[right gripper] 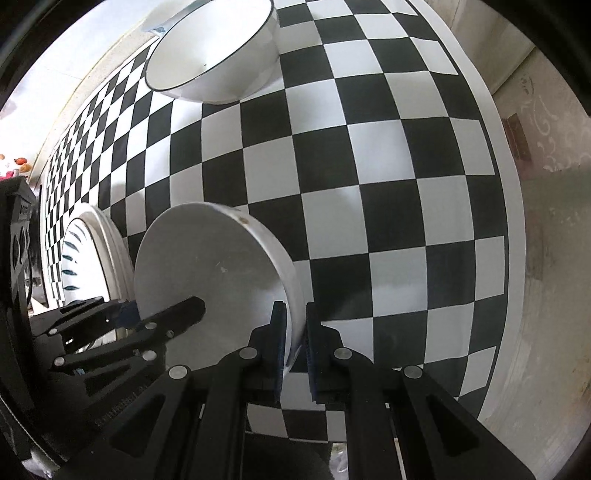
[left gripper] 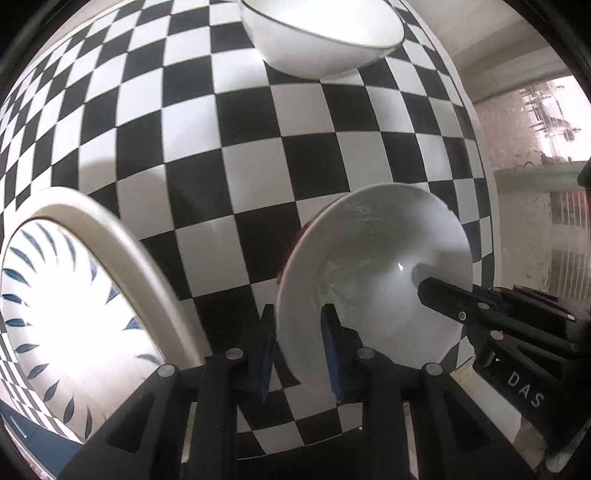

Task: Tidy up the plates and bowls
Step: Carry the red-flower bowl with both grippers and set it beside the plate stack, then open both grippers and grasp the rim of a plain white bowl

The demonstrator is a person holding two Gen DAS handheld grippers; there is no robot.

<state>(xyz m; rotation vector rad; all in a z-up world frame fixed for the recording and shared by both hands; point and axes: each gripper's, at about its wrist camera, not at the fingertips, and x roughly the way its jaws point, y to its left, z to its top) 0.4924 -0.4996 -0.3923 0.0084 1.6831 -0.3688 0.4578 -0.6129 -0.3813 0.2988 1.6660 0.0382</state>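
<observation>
Both tools, the left tool (left gripper: 301,350) and right tool (right gripper: 293,350), are closed on the small plain white ceramic bowl's (left gripper: 376,280) rim. By my judgement it is unplaced; the black-rimmed white bowl (left gripper: 325,33) at twelve o'clock and the blue-leaf patterned plate (left gripper: 66,314) at eight o'clock sit apart on the checkered tabletop (left gripper: 229,166).

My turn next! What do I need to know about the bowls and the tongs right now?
Left tongs: shut on the near rim of the small white bowl.
Right tongs: shut on its opposite rim; both hold it above the checkered table.
Blue-patterned plate: on the table, to the left.
Big black-rimmed bowl: far end.
Done: small bowl picked up.
Left: set it down, probably with the other dishes.
</observation>
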